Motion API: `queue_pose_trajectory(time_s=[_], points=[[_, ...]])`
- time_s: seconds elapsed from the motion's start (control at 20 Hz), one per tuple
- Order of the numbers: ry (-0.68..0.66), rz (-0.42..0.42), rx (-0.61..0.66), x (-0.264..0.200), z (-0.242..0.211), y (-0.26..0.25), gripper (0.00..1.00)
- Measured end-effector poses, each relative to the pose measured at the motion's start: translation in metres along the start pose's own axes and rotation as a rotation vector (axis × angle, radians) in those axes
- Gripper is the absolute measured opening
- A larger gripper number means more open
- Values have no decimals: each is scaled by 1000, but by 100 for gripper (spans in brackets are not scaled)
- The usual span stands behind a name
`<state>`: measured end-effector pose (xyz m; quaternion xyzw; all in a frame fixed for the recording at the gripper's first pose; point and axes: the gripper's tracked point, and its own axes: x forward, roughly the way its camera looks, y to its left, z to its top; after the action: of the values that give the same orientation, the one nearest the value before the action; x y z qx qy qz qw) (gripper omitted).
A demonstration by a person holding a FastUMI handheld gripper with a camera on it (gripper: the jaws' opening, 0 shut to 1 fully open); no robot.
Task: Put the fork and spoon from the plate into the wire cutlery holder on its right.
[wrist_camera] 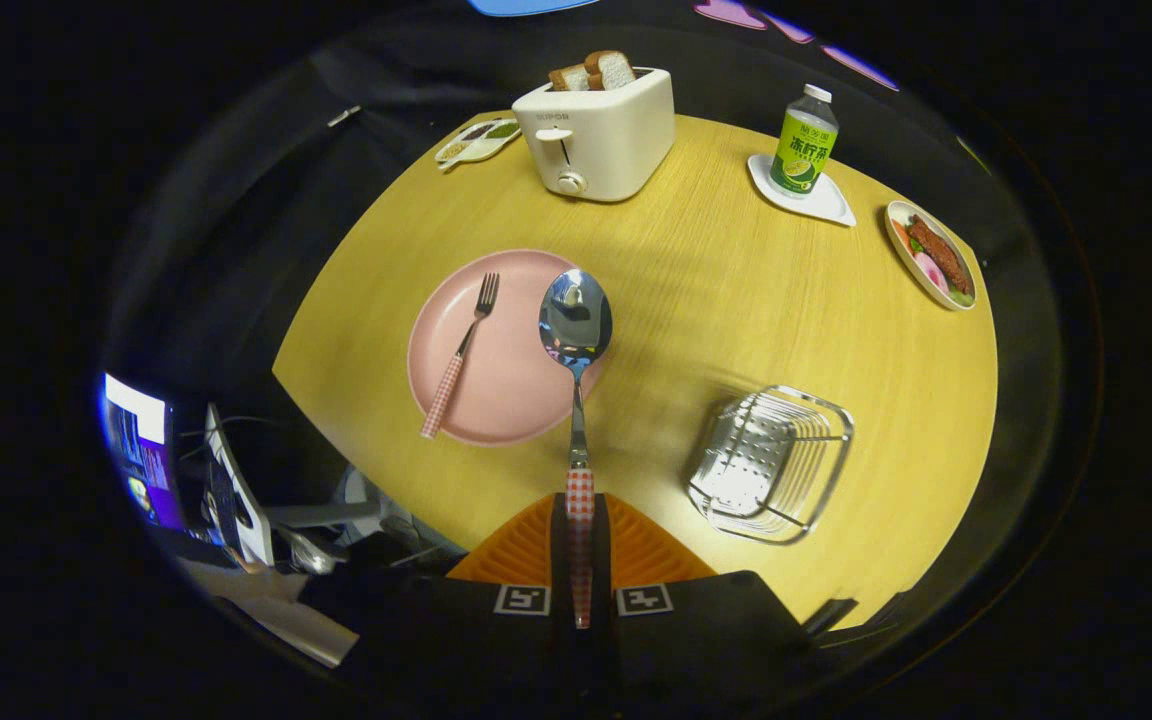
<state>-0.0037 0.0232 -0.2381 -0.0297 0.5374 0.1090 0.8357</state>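
In the gripper view, the spoon (576, 380) is up in the air above the table (716, 300), its bowl over the edge of the pink plate (506, 390). The gripper (579, 530) fingers are squeezed tight on its checked handle. The best move, I think, is to carry it slowly right, over the wire cutlery holder (771, 462), then tip it in. The fork (461, 355) lies on the plate.

Bare tabletop (716, 290) lies open between the pink plate (456, 400) and the wire cutlery holder (771, 462) at near right. A toaster (598, 132) and bottle (804, 140) stand far off. The claw (580, 545) clamps the spoon (576, 330), its bowl jutting ahead over the plate's right rim.
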Motion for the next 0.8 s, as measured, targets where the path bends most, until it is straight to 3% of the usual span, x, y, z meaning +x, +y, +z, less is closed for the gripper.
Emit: queue_pose_trajectory(time_s=[0.4, 0.8], points=[[265, -66, -172, -54, -45, -84, 10], [538, -63, -253, -46, -57, -123, 9]])
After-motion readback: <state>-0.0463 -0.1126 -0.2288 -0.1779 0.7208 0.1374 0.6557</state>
